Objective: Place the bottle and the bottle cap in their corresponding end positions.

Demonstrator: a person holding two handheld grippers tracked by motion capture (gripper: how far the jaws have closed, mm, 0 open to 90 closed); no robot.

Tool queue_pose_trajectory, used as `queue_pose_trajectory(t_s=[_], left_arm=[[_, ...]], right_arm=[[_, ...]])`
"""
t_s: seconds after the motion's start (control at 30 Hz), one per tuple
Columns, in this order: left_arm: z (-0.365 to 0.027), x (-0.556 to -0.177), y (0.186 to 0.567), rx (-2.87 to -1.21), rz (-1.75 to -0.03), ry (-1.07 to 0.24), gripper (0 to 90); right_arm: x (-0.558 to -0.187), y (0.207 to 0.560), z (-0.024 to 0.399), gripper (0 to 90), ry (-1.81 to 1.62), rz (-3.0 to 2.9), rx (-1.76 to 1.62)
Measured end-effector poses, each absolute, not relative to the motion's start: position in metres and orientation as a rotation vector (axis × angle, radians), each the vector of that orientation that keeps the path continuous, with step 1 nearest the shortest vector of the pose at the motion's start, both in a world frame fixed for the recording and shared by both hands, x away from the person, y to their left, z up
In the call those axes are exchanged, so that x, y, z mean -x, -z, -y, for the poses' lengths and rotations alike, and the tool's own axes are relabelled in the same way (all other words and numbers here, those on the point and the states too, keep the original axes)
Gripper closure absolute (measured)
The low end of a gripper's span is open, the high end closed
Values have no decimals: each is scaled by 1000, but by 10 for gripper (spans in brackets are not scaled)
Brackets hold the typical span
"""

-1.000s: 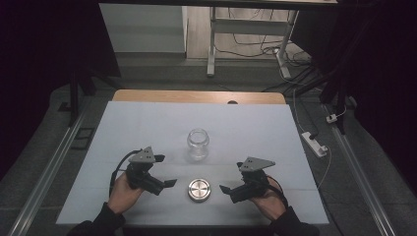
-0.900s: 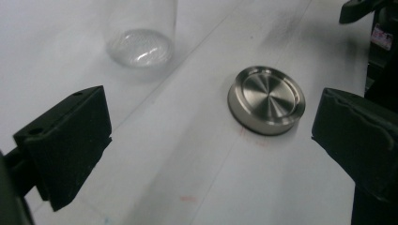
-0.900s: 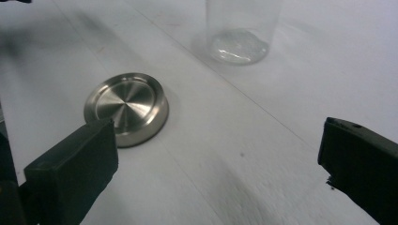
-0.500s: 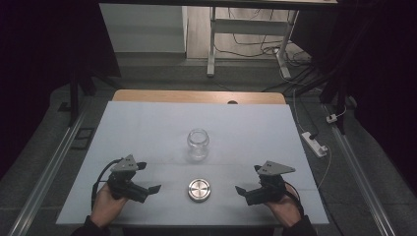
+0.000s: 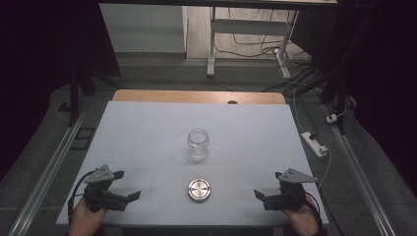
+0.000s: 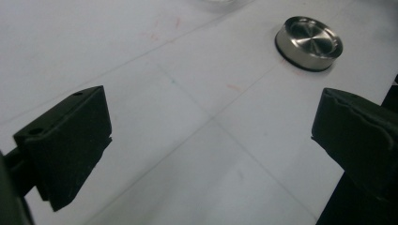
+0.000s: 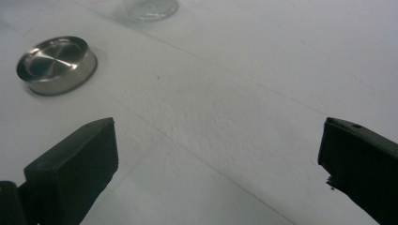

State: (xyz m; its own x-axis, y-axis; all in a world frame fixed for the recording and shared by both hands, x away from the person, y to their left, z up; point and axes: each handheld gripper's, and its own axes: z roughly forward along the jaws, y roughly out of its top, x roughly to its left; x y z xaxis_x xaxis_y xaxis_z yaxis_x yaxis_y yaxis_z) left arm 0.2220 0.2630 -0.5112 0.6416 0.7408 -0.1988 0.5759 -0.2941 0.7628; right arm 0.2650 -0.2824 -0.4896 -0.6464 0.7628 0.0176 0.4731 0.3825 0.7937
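Observation:
A clear glass jar (image 5: 197, 144) stands upright and lidless near the middle of the white table (image 5: 147, 128). Its round metal lid (image 5: 199, 190) lies flat in front of it, also seen as the lid (image 6: 309, 43) and the lid (image 7: 57, 64) in the gripper views. My left gripper (image 5: 129, 191) rests at the table's front left, jaws wide open and bare, pointing toward the lid. My right gripper (image 5: 259, 195) sits at the front right, jaws open and bare as well. The jar's base (image 7: 150, 8) shows at the top of the right gripper view.
A white power strip (image 5: 313, 143) with a cable lies off the table's right edge. A wooden strip (image 5: 196, 97) runs along the table's far edge. Metal rails flank both sides, and desk legs (image 5: 211, 39) stand beyond.
Both grippers have drawn back from the lid, outward and toward the table's front corners. Jar and lid have not moved.

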Motion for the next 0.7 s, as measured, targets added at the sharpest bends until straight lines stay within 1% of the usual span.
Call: queue_pose_trajectory(t_s=[0.27, 0.5, 0.7], left_arm=[[-276, -209, 521, -1980, -1103, -221, 0], [-284, -197, 525, -1983, -1165, -247, 0], [-285, -196, 525, -1988, -1194, -239, 3]], right_arm=[[-256, 494, 299, 0, -1109, -2264, -1146], [-249, 494, 305, 0, -1086, -2254, -1184], [-248, 494, 309, 0, -1083, -2255, -1215]])
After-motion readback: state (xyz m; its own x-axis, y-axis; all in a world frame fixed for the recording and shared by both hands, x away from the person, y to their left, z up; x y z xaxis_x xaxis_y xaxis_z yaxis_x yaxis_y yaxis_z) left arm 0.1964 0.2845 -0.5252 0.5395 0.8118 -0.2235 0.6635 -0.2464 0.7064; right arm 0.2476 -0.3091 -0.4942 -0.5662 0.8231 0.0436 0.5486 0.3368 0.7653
